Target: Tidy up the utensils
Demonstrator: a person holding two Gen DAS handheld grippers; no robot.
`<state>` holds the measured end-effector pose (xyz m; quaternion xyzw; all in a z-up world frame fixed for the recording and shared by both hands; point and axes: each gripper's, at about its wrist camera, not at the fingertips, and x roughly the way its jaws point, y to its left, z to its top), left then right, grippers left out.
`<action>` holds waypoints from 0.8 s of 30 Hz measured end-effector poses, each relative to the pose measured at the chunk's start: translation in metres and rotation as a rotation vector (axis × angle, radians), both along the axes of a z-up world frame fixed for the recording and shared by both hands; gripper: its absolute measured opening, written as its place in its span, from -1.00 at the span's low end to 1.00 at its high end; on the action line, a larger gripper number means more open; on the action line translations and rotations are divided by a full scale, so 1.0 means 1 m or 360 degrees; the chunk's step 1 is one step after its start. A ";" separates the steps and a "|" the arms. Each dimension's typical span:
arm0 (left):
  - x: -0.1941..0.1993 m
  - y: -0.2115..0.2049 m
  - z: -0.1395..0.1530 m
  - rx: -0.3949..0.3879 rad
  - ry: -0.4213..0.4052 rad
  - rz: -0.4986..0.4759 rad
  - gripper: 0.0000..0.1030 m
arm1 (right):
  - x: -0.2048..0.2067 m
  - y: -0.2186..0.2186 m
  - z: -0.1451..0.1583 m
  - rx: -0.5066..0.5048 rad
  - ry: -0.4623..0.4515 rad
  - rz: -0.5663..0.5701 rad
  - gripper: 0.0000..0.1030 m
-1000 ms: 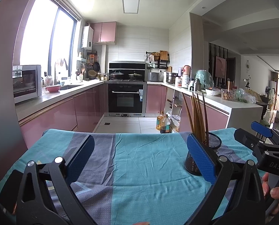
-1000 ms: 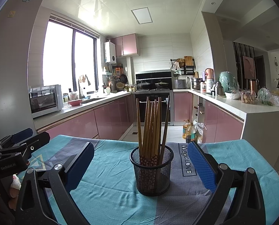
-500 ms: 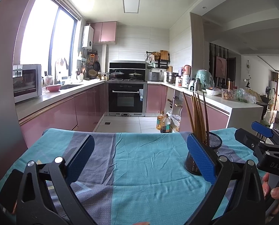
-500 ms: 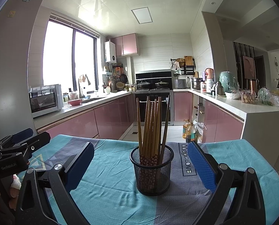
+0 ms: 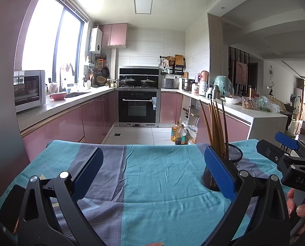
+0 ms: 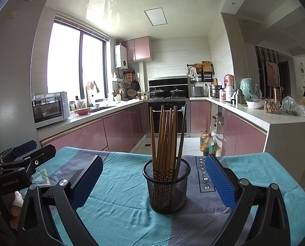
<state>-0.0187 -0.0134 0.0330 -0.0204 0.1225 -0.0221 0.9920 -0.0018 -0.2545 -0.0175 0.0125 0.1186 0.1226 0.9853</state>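
From the left wrist camera, the left gripper (image 5: 151,174) stands wide open with nothing between its blue pads (image 5: 219,174), held low over the teal and grey tablecloth (image 5: 162,174), which lies bare ahead of it. The black mesh holder (image 5: 224,170) sits at about two o'clock, partly hidden behind the right-hand pad, with a bunch of wooden chopsticks (image 5: 215,129) rising out of it and fanning a little. At about three o'clock the right gripper (image 5: 285,149) shows side-on, a hand (image 5: 300,209) wrapped round its grip below; this view does not settle how its jaws stand. In the right wrist camera the right gripper (image 6: 152,181) is spread wide and empty, and the mesh holder (image 6: 166,186) stands upright at twelve o'clock, squarely between the pads yet a little beyond them, touching neither. The chopsticks (image 6: 166,139) lean against the rim in a loose fan, handle ends up, which leaves their tops free to pinch. That centring reads as deliberate: the right tool seems lined up to work on the holder while the left one waits off to the side, seen at about nine o'clock as the left gripper (image 6: 19,164). No loose utensil is visible on the cloth, so the sorting looks either finished or not begun; I cannot tell which.
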 end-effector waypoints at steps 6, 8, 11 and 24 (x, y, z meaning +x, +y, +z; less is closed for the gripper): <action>0.001 0.001 -0.003 -0.0002 0.0005 -0.0003 0.89 | 0.000 0.001 -0.001 0.0001 0.0003 -0.0002 0.87; 0.001 0.002 -0.005 -0.0006 0.0009 -0.0006 0.89 | 0.000 0.001 -0.001 0.0003 0.0002 -0.0002 0.87; 0.001 0.002 -0.007 -0.0009 0.0003 -0.0007 0.89 | 0.001 0.001 -0.001 0.0006 0.0002 -0.0003 0.87; 0.014 0.010 -0.018 -0.0023 0.0127 0.0000 0.89 | 0.008 -0.015 -0.010 -0.0013 0.0069 -0.0067 0.87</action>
